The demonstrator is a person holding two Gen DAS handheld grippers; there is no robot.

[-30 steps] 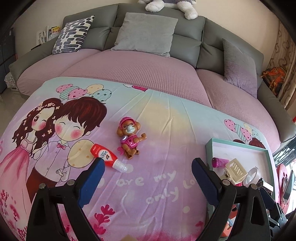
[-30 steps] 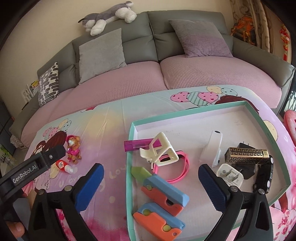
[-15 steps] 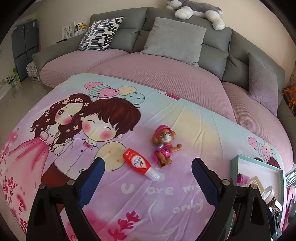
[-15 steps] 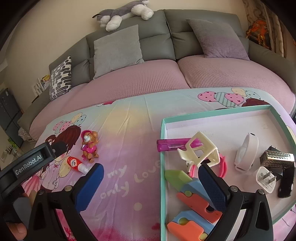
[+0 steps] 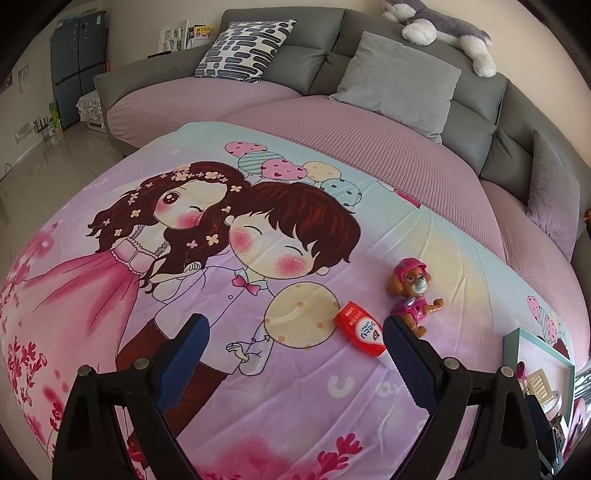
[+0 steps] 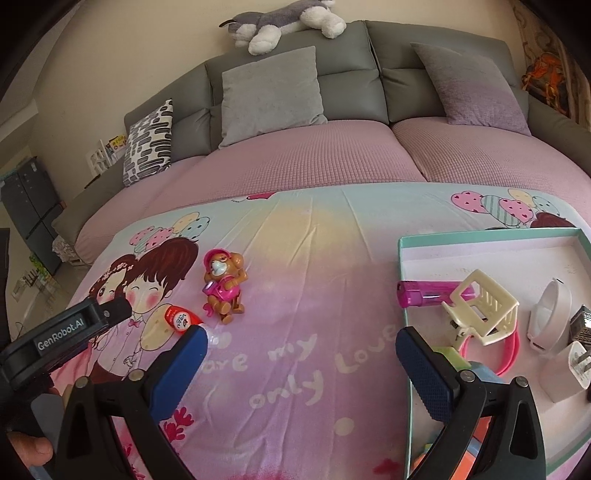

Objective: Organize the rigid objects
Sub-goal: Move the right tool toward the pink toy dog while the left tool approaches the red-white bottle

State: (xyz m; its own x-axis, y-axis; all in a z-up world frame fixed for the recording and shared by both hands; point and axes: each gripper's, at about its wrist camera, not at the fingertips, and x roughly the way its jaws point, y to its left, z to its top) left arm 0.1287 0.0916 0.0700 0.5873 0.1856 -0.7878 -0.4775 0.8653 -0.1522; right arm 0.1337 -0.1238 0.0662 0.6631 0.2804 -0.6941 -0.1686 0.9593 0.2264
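Observation:
A pink and brown dog figure lies on the cartoon blanket. A red and white tube lies just left of it. My left gripper is open and empty, low over the blanket, with the tube just by its right fingertip. My right gripper is open and empty, between the toys and a teal tray. The tray holds a pink stick, a cream clip, a white plug and several more pieces.
A grey and mauve sofa with cushions curves behind the blanket. A plush dog lies on its backrest. The left gripper's body shows at the left of the right wrist view. The tray corner is at the left view's right edge.
Both grippers have swung left. The left one has come closer to the tube and figure. The tray has slid toward the right edge in both views. Both stay open.

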